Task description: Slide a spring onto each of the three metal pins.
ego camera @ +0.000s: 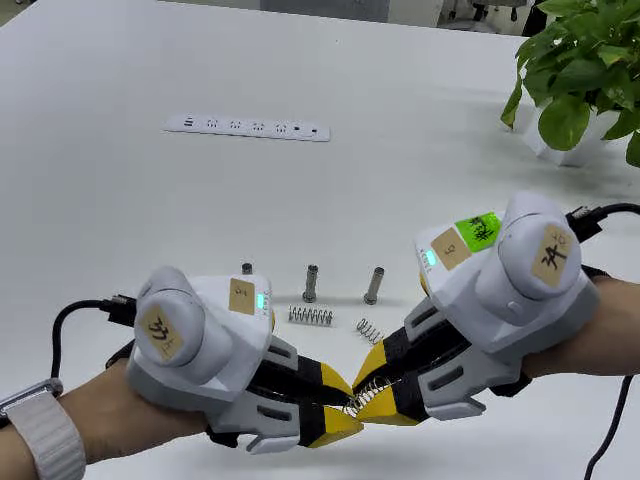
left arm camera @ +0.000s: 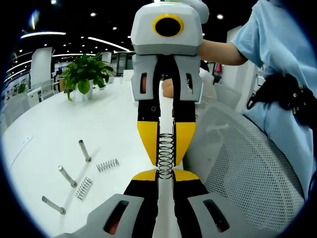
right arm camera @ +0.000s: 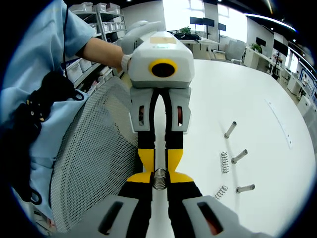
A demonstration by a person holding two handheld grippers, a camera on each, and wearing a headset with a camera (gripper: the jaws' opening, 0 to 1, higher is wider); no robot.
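Head view: left gripper and right gripper both pinch one spring.

White table, potted plant, perhaps shelving

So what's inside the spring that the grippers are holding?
The spring looks empty: you can see through its coils. Its ends are covered by the jaws of the left gripper and right gripper.
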